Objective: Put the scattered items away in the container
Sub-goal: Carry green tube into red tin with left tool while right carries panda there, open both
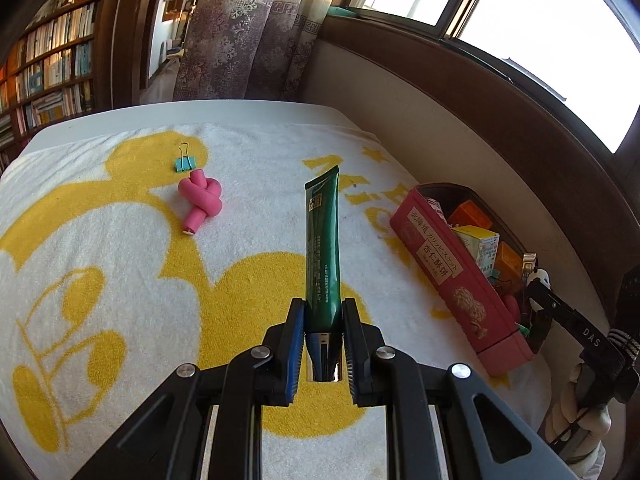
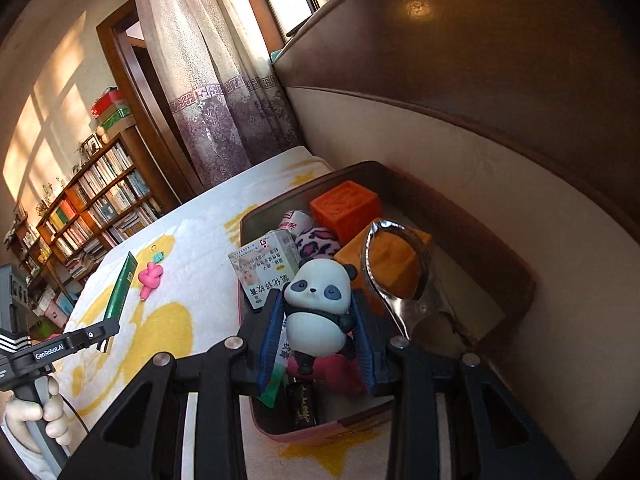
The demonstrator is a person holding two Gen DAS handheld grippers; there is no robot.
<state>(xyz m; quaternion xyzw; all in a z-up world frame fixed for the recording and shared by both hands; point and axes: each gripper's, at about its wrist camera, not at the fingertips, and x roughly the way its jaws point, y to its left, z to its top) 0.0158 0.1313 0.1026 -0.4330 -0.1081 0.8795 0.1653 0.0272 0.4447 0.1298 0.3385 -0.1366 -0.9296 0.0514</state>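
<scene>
Your left gripper (image 1: 322,312) pinches the green tube (image 1: 322,240) near its cap; it is soft, so grip lightly. Your right gripper (image 2: 318,320) clamps the hard, smooth panda (image 2: 318,300) over the pink box (image 2: 516,276).

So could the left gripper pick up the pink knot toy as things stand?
Probably not yet: the left gripper is shut on the green tube. The pink knot toy lies uncovered on the towel.
</scene>
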